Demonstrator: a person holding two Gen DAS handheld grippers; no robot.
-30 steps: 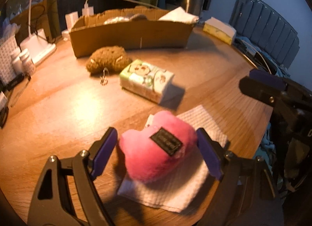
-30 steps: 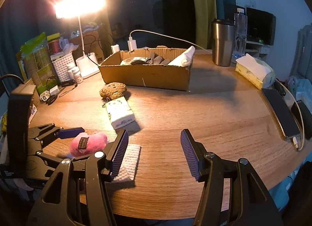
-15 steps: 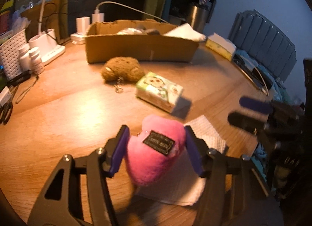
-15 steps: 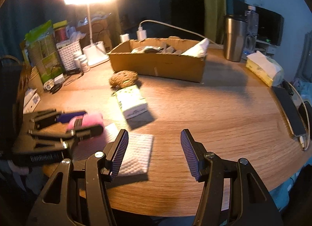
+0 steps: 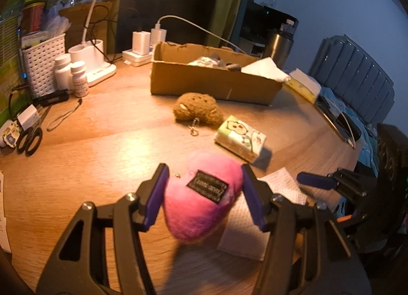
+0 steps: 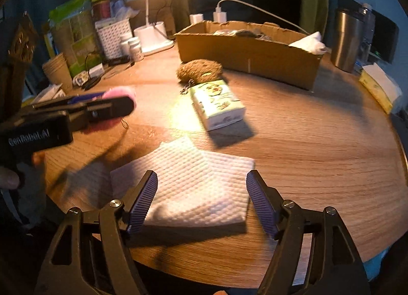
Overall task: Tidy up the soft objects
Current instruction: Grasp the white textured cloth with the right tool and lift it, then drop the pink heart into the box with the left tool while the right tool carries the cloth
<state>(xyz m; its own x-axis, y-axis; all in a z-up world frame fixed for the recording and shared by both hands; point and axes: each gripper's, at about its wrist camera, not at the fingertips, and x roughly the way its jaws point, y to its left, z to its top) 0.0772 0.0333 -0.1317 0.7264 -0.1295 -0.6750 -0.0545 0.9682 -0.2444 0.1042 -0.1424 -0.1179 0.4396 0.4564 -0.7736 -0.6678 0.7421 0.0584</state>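
My left tongs (image 5: 202, 194) are pinching the pink plush (image 5: 201, 200) from both sides, and it hangs just above the surface (image 5: 102, 147). It squashes in between the pads, so I think it is very soft and light. The fat middle is a good place to hold it, because the fluff gives way and will not slip out.

My right tongs (image 6: 201, 202) are spreading wider right now. The white napkin (image 6: 193, 188) lies flat between them, but the pads do not press on it yet. I think it is thin, floppy and very light. I would pinch it by one edge or bunch it up, since flat paper is hard to lift.

A bit farther on sits a small tissue pack (image 6: 216, 105). It looks squishy too, but keeps its boxy shape, so I would grab it across its short sides.

Just behind it is a brown fuzzy ball (image 5: 197, 110) with a little chain. I would hold the fuzzy part, not the chain.

At the back is the box (image 5: 211, 78), with some soft things already inside. I think the plush should go there.
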